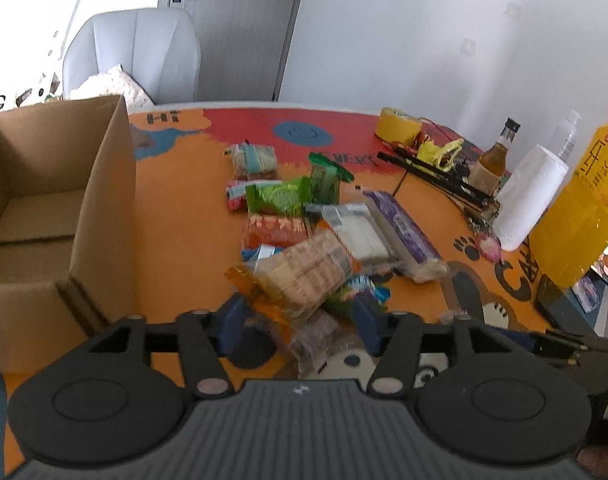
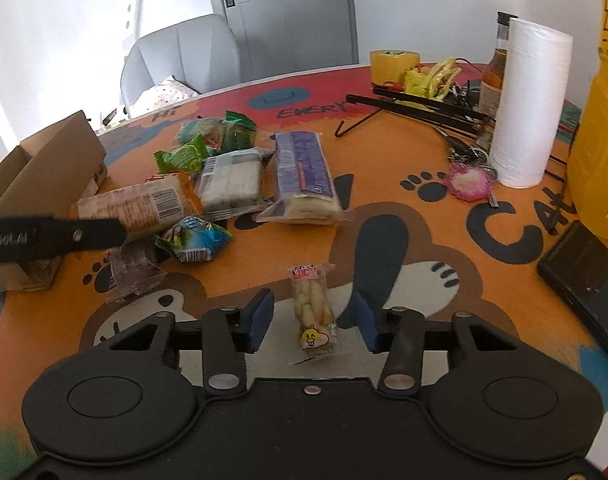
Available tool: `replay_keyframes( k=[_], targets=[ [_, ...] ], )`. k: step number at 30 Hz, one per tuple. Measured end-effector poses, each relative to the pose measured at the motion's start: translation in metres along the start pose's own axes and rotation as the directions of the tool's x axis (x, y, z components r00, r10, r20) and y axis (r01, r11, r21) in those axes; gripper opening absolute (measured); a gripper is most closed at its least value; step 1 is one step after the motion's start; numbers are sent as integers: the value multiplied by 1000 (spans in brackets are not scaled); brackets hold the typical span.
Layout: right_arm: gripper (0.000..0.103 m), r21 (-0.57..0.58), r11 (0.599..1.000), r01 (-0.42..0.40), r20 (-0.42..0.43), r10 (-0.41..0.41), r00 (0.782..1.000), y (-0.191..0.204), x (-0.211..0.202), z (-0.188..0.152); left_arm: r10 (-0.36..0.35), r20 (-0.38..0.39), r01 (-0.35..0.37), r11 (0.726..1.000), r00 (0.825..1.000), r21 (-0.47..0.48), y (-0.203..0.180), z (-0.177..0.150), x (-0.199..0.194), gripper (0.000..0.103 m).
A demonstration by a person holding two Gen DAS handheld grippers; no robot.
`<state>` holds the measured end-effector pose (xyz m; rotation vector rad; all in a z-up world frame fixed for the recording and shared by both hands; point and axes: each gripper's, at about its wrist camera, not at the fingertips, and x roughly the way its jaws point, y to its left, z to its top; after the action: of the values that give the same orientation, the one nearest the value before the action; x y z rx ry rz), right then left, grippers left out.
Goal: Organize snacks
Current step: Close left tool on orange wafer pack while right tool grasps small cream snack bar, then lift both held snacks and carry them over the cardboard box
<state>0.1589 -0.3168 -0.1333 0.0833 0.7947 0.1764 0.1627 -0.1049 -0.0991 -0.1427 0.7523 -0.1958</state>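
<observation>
A heap of snack packets lies mid-table. My left gripper (image 1: 299, 316) is shut on an orange-ended cracker packet (image 1: 304, 272) and holds it tilted over the heap; the packet also shows in the right wrist view (image 2: 143, 204). An open cardboard box (image 1: 43, 216) stands to its left. My right gripper (image 2: 310, 318) is open, its fingers either side of a small clear packet of peanuts (image 2: 312, 310) lying on the table. A white packet (image 2: 231, 180) and a purple packet (image 2: 304, 172) lie beyond.
A paper towel roll (image 2: 528, 104), a brown bottle (image 2: 498, 68), a yellow tape roll (image 2: 394, 66), a yellow bag (image 2: 600, 120), keys with a pink charm (image 2: 468, 184) and a black device (image 2: 584, 276) stand on the right. A grey chair (image 1: 135, 52) is behind the table.
</observation>
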Motion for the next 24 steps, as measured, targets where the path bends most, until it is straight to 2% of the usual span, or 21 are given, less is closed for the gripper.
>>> replay_keyframes(
  k=[3, 8, 13, 16, 17, 22, 24],
  targets=[
    [38, 4, 1000, -6, 2, 6, 1000, -2, 1, 2, 12, 8, -12, 1000, 1000, -8, 1, 4, 7, 66],
    [37, 8, 1000, -17, 2, 17, 1000, -5, 1, 3, 17, -7, -17, 998, 1000, -65, 9, 8, 23, 67],
    [34, -3, 1000, -14, 8, 14, 1000, -4, 2, 2, 5, 19, -3, 992, 1000, -126, 17, 8, 26, 66],
    [20, -1, 1000, 3, 9, -3, 1000, -6, 2, 3, -10, 31, 14, 991, 999, -130, 17, 9, 24, 55],
    [17, -1, 1000, 10, 7, -10, 1000, -7, 2, 3, -14, 32, 18, 992, 999, -127, 16, 10, 23, 46],
    [16, 0, 1000, -14, 8, 14, 1000, -7, 1, 2, -44, 35, 48, 991, 998, -124, 15, 9, 15, 33],
    [16, 1, 1000, -30, 14, 30, 999, -5, -1, 2, -61, 38, 65, 990, 997, -121, 14, 9, 10, 21]
  ],
)
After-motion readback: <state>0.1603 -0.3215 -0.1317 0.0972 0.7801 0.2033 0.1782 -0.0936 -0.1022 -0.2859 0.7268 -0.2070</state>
